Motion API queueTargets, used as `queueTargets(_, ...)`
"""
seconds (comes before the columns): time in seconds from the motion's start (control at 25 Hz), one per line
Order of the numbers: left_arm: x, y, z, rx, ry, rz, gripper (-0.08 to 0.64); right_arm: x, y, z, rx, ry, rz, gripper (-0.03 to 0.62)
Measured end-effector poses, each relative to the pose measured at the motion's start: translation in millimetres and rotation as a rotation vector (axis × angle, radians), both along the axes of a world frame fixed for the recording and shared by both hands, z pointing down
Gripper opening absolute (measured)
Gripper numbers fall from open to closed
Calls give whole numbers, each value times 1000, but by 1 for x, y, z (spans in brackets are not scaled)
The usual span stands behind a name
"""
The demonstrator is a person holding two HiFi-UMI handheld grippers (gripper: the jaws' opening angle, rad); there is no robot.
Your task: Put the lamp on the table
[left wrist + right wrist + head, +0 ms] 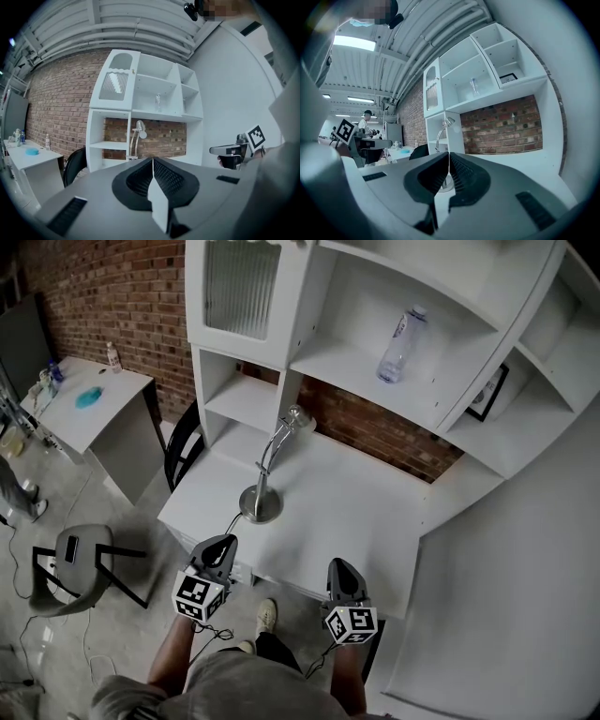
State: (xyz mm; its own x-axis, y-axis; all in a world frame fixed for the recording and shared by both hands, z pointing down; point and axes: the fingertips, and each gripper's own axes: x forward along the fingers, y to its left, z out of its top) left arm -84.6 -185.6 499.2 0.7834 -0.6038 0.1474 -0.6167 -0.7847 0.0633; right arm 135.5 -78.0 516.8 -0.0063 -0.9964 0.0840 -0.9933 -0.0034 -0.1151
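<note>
The silver desk lamp (pixel 272 463) stands upright on the white table (pixel 366 521), its round base near the table's front left part and its head bent toward the shelves. The same lamp shows far ahead in the left gripper view (pixel 136 139) and just beyond the jaws in the right gripper view (pixel 443 133). My left gripper (pixel 223 545) hovers at the table's front edge, just short of the lamp's base, shut with nothing in it (pixel 153 161). My right gripper (pixel 339 568) is beside it to the right, also shut and empty (pixel 449 157).
A white shelf unit rises behind the table, with a plastic bottle (pixel 401 343) and a picture frame (pixel 489 393) on its shelves. A black chair (pixel 183 451) stands left of the table. Farther left are a grey side table (pixel 117 418) and a grey seat (pixel 80 559).
</note>
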Motion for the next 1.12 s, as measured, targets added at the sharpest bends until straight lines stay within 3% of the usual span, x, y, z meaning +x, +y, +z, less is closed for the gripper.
queueTargets(0.76,-27,55,13,-29,-33,33,9,-32,60,6,-14,9,24,23)
queueTargets(1.12,-26,62,8,-1,-21,45,9,-38,71,6,-21,21,20,23)
